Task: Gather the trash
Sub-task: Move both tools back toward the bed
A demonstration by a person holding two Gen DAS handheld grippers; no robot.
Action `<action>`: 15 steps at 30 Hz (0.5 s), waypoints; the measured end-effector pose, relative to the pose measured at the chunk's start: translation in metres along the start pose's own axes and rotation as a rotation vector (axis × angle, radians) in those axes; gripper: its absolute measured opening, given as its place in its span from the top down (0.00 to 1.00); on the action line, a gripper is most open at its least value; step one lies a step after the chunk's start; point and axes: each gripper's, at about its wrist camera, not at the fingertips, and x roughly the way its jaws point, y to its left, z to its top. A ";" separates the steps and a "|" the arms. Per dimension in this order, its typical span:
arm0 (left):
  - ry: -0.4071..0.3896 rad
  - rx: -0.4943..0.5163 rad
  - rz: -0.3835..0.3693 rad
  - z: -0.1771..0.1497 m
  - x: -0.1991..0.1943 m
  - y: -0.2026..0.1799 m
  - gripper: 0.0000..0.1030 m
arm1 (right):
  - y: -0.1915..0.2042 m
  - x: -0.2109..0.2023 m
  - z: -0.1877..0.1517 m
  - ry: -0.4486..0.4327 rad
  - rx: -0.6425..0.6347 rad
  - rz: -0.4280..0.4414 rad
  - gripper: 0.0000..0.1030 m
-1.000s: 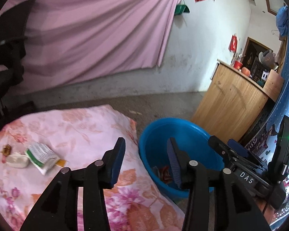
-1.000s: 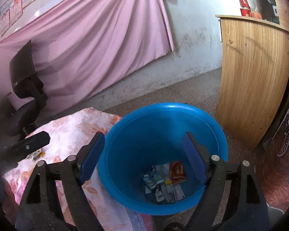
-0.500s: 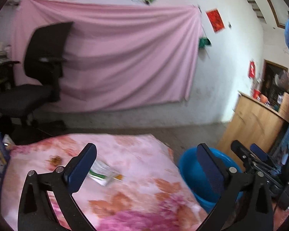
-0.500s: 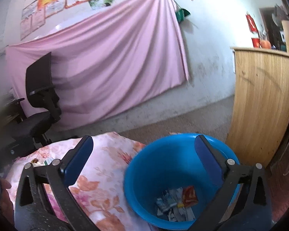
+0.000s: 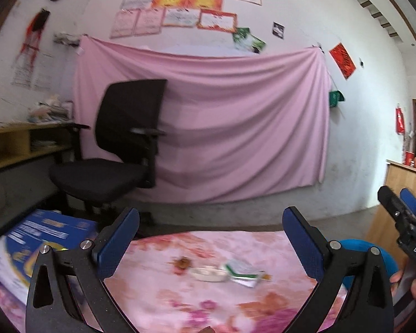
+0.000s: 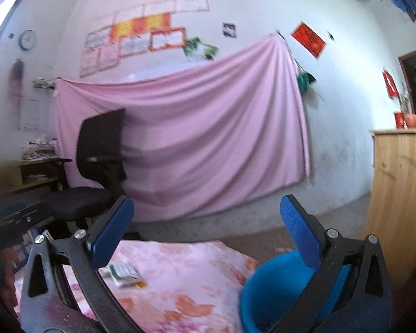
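Observation:
Trash lies on the pink floral cloth [image 5: 158, 285]: a green-and-white wrapper [image 5: 242, 272], a flat white piece [image 5: 208, 274] and a small brown scrap [image 5: 182, 262]. The wrapper also shows in the right wrist view [image 6: 124, 273]. The blue basin [image 6: 266, 291] stands at the cloth's right edge; its rim shows in the left wrist view [image 5: 352, 242]. My left gripper [image 5: 210, 244] is open and empty, raised above the trash. My right gripper [image 6: 208, 236] is open and empty, raised between cloth and basin; it shows at the right of the left wrist view [image 5: 402, 208].
A black office chair [image 5: 119, 149] stands behind the cloth before a pink wall drape [image 5: 235, 127]. A blue printed box [image 5: 36, 238] sits at the cloth's left. A wooden cabinet [image 6: 399, 183] stands right of the basin. A shelf desk [image 5: 16, 144] is at far left.
Both grippers have tilted up and drawn back from the basin toward the cloth. Both jaws have opened wider. The trash now lies between the left fingers' line of sight.

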 end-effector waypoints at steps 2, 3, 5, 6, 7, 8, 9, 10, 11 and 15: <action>-0.012 0.004 0.025 -0.001 -0.007 0.013 0.02 | 0.013 -0.002 0.000 -0.035 -0.013 0.023 0.00; -0.017 0.007 0.036 -0.003 -0.009 0.018 0.02 | 0.019 -0.003 0.000 -0.050 -0.019 0.034 0.00; -0.019 0.018 0.053 -0.007 -0.011 0.027 0.02 | 0.032 -0.003 -0.002 -0.077 -0.030 0.064 0.00; -0.016 0.025 0.058 -0.009 -0.012 0.030 0.02 | 0.038 -0.004 -0.002 -0.083 -0.034 0.078 0.00; -0.013 0.035 0.062 -0.012 -0.013 0.033 0.02 | 0.043 -0.003 -0.003 -0.086 -0.040 0.090 0.00; -0.009 0.042 0.064 -0.014 -0.013 0.035 0.02 | 0.049 -0.001 -0.004 -0.083 -0.052 0.104 0.00; -0.004 0.051 0.065 -0.017 -0.012 0.036 0.02 | 0.055 0.002 -0.005 -0.072 -0.066 0.118 0.00; 0.002 0.057 0.066 -0.020 -0.011 0.038 0.02 | 0.061 0.006 -0.007 -0.057 -0.082 0.129 0.00; 0.011 0.060 0.066 -0.023 -0.011 0.039 0.02 | 0.066 0.007 -0.010 -0.046 -0.093 0.133 0.00; 0.042 0.056 0.060 -0.030 -0.002 0.045 0.02 | 0.086 0.022 -0.021 0.028 -0.156 0.171 0.00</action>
